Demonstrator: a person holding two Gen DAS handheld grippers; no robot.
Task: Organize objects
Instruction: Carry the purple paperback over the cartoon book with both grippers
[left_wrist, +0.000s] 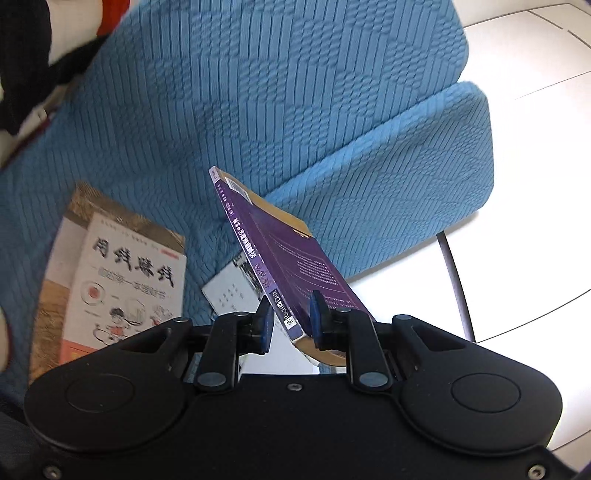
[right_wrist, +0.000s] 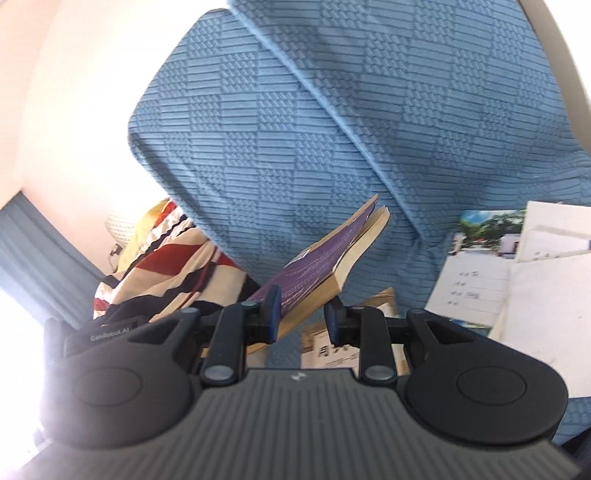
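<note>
You hold a purple book (left_wrist: 291, 266) clamped in both the left gripper (left_wrist: 291, 321) and right gripper (right_wrist: 301, 314) above a blue sofa (left_wrist: 258, 92).

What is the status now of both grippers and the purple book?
Left gripper shut on purple book at spine end. Right gripper shut on its page edge. Book tilted, clear of blue sofa cushion. Nothing in the way.
</note>
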